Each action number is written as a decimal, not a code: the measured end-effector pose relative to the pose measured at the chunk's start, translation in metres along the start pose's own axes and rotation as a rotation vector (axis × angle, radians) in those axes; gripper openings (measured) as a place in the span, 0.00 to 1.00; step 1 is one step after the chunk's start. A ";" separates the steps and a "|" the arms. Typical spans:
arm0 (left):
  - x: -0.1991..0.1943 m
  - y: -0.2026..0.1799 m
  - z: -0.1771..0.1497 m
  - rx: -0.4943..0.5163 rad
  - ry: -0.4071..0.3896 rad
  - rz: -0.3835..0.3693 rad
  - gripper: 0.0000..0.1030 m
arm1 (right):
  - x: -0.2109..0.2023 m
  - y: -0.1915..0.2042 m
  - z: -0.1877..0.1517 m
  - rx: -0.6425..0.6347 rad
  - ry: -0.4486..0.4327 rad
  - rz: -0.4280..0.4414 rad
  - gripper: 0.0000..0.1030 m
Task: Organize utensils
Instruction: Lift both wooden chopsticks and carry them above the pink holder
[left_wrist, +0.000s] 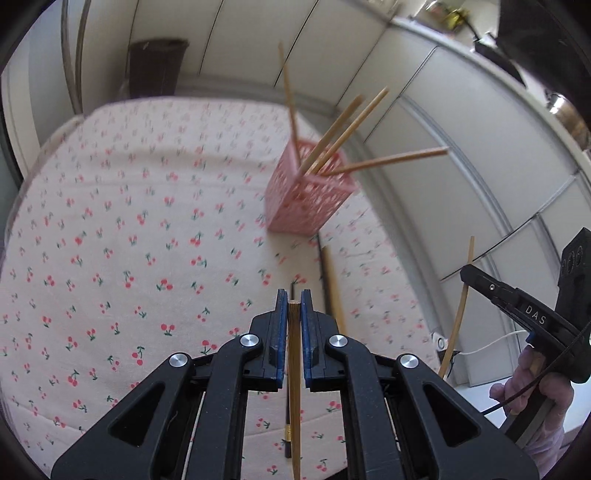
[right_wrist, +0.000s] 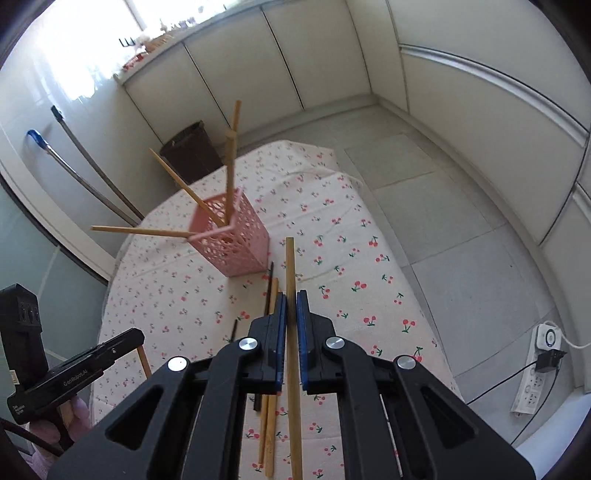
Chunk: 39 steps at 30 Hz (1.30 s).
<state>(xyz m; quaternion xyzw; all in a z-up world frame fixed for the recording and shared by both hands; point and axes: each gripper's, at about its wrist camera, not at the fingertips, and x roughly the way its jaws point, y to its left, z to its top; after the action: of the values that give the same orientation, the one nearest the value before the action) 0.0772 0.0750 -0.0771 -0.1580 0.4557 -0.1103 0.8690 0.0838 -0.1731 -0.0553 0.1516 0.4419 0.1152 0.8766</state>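
Grippers (left_wrist: 294, 295) (right_wrist: 291, 295) clamp chopsticks (left_wrist: 294, 365) (right_wrist: 291, 332) (one each).

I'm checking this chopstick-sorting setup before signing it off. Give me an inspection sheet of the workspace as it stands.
Surface: table under a cherry-print cloth, lightly creased.
Job's things: pink perforated holder upright, four bamboo chopsticks leaning in it; loose chopsticks, bamboo and dark, lie on the cloth.
Clutter: nothing seen on the table.
Grippers: left gripper shut on a bamboo chopstick; right gripper shut on another bamboo chopstick.
Cables: power strip on the floor with a plugged adapter and leads.
Surroundings: white cabinets, dark bin, mop handles against the wall.
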 end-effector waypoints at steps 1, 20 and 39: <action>-0.009 -0.004 0.000 0.005 -0.024 -0.009 0.06 | -0.007 0.003 -0.001 -0.005 -0.013 0.011 0.06; -0.119 -0.047 0.012 0.038 -0.371 -0.002 0.06 | -0.123 0.047 0.005 -0.127 -0.546 0.024 0.06; -0.136 -0.047 0.042 0.008 -0.403 0.002 0.06 | -0.126 0.061 0.050 -0.224 -0.499 0.022 0.06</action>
<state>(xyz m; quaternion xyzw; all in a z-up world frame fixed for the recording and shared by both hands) 0.0330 0.0842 0.0661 -0.1729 0.2722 -0.0776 0.9434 0.0468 -0.1676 0.0887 0.0822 0.1953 0.1321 0.9683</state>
